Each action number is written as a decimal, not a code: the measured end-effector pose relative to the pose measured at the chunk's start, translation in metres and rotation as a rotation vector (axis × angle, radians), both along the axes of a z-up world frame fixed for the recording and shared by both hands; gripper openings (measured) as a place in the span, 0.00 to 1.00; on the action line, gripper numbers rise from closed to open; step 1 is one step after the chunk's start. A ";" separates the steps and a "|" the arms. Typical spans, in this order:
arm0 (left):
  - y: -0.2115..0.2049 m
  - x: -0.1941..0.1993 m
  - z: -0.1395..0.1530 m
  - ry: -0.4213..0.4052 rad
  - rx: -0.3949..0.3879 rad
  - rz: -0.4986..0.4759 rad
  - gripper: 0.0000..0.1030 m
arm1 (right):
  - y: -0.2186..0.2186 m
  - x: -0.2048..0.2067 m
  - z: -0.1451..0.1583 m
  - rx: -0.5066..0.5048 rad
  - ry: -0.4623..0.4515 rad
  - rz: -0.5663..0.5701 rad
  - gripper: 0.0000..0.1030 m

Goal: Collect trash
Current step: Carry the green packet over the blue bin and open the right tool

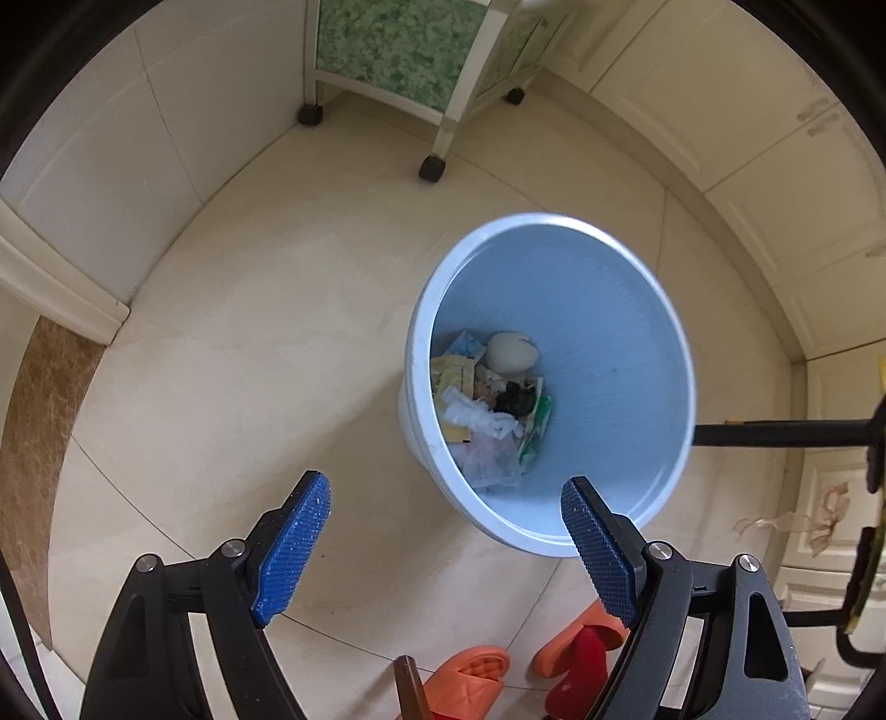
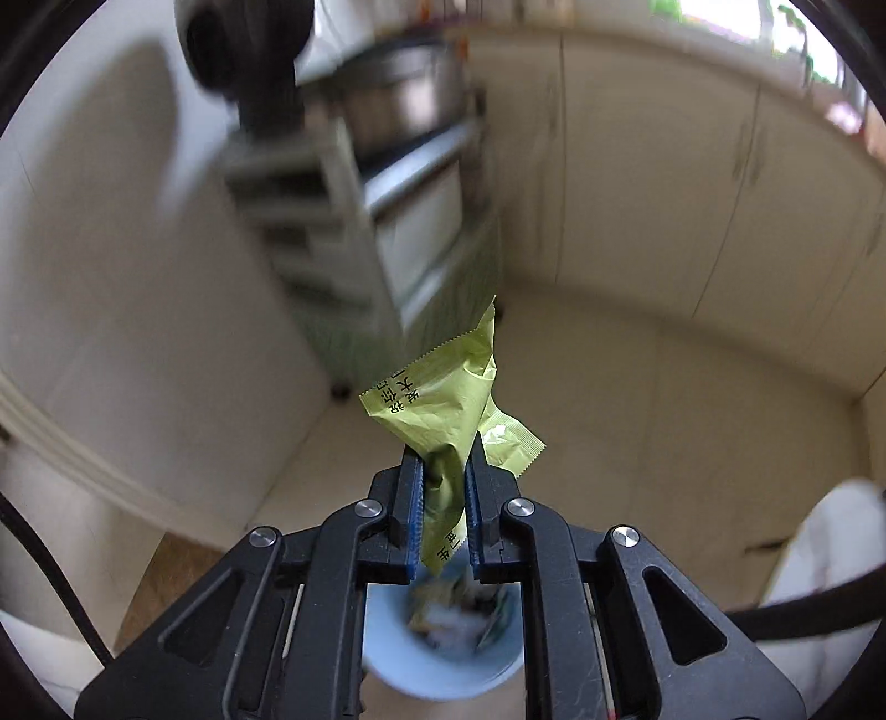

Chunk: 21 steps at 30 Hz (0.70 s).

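The bin (image 1: 554, 382) at centre right of the left view already holds several scraps, so part of the collecting looks done. One green wrapper (image 2: 443, 410) is not yet dropped: the right gripper (image 2: 443, 487) is clenched on it at lower centre, just above the bin. Its long axis runs up the frame, the serrated end on top. The left gripper (image 1: 446, 545) is released, empty.

My left view is evenly bright and sharp, soft daylight on the floor (image 1: 232, 387), lines bowed at the black rim. My right view smears with motion blur; the window (image 2: 720, 22) far right glares.
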<state>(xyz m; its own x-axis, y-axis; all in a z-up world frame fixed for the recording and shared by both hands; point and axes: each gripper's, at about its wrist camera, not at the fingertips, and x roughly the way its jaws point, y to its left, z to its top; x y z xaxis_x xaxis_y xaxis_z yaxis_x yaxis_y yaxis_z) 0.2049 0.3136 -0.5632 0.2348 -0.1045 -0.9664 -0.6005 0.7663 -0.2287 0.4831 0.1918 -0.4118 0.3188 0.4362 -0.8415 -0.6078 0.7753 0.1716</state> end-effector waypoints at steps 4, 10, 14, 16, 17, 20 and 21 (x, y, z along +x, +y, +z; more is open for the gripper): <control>-0.008 0.008 -0.029 0.026 -0.020 0.002 0.78 | -0.015 -0.007 -0.087 -0.055 0.118 0.004 0.12; -0.015 0.029 -0.089 0.092 -0.110 0.030 0.60 | -0.040 -0.019 -0.180 -0.084 0.276 0.008 0.12; -0.021 0.044 -0.116 0.127 -0.144 0.021 0.41 | -0.051 -0.022 -0.225 -0.110 0.355 0.012 0.12; -0.022 0.051 -0.123 0.159 -0.094 0.007 0.36 | -0.059 -0.025 -0.242 -0.117 0.384 0.008 0.12; -0.020 0.051 -0.128 0.174 -0.076 0.011 0.27 | -0.060 -0.028 -0.248 -0.116 0.394 0.005 0.12; -0.014 0.050 -0.138 0.174 -0.102 0.040 0.21 | -0.066 -0.030 -0.259 -0.107 0.418 0.012 0.12; -0.013 0.051 -0.140 0.175 -0.100 0.036 0.21 | -0.066 -0.030 -0.262 -0.103 0.425 0.016 0.12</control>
